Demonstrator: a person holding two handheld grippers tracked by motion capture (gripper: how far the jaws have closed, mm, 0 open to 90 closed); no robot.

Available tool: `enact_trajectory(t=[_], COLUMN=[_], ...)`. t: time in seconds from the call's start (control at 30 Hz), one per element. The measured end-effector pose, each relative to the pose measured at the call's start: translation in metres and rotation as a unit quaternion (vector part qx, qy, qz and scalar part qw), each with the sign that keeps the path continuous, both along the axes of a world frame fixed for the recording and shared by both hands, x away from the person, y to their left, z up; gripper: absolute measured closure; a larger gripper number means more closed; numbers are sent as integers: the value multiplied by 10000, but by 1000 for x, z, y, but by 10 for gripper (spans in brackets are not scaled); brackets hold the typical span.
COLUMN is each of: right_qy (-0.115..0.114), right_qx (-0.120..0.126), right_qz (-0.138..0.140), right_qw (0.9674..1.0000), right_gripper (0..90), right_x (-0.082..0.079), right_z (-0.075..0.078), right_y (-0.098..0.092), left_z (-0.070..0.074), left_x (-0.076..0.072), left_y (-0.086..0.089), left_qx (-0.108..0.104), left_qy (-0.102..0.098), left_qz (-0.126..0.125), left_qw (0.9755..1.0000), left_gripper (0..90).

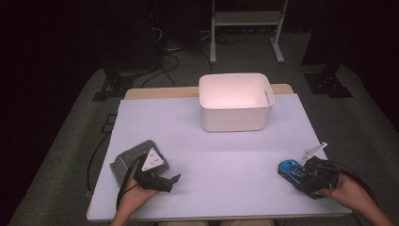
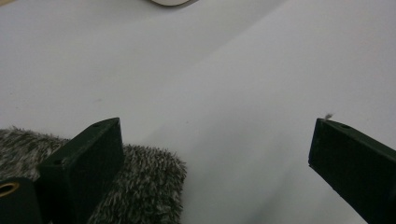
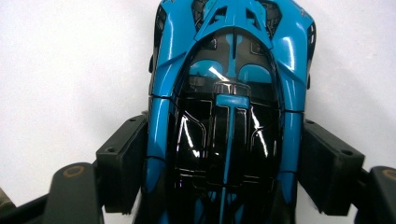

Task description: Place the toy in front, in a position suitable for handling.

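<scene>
Right now your right gripper [image 3: 224, 172] has its two jaws set on either flank of one blue toy car [image 3: 229, 107]; in the right gripper view both pads lie against its sides, so the car is pinched between them. That car sits on the white table [image 1: 221, 160] near its right front corner, nose pointing away from your right hand [image 1: 346, 190].

Your left gripper [image 2: 212, 154] has its jaws spread wide with bare table between them. One jaw stands over the edge of a single grey fuzzy cloth [image 2: 144, 186], though whether it touches the fabric can't be told. From the high view, that cloth lies at the table's left front, partly under the gripper and your left hand [image 1: 136, 195].

Farther out, one white bin [image 1: 235, 101] stands at the far middle of the table, well apart from both grippers. So the count is one car, one cloth, one bin, two grippers.
</scene>
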State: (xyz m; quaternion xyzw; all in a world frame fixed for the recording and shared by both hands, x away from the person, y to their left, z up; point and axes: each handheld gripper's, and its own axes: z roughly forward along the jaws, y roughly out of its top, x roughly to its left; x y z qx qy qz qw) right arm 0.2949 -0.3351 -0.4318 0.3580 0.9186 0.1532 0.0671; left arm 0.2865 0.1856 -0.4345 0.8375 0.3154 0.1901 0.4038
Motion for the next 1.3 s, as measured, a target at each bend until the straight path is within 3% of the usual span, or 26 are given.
enact_trajectory(t=[0.4, 1.13, 1.3], right_qy=[-60, -172, -166], right_qx=[-116, 282, 150], right_qz=[196, 105, 186], right_qw=[9997, 9994, 9996], right_gripper=[248, 269, 269], right_x=[-1, -4, -5], right_z=[2, 6, 5], right_y=[2, -8, -7], left_z=[0, -1, -1], left_x=[0, 0, -1], left_y=[-2, -3, -4], left_qx=[15, 87, 100], left_qy=[-18, 5, 2], left_qz=[-18, -33, -41], left_qw=[10000, 10000, 9999], left_gripper=[28, 27, 27])
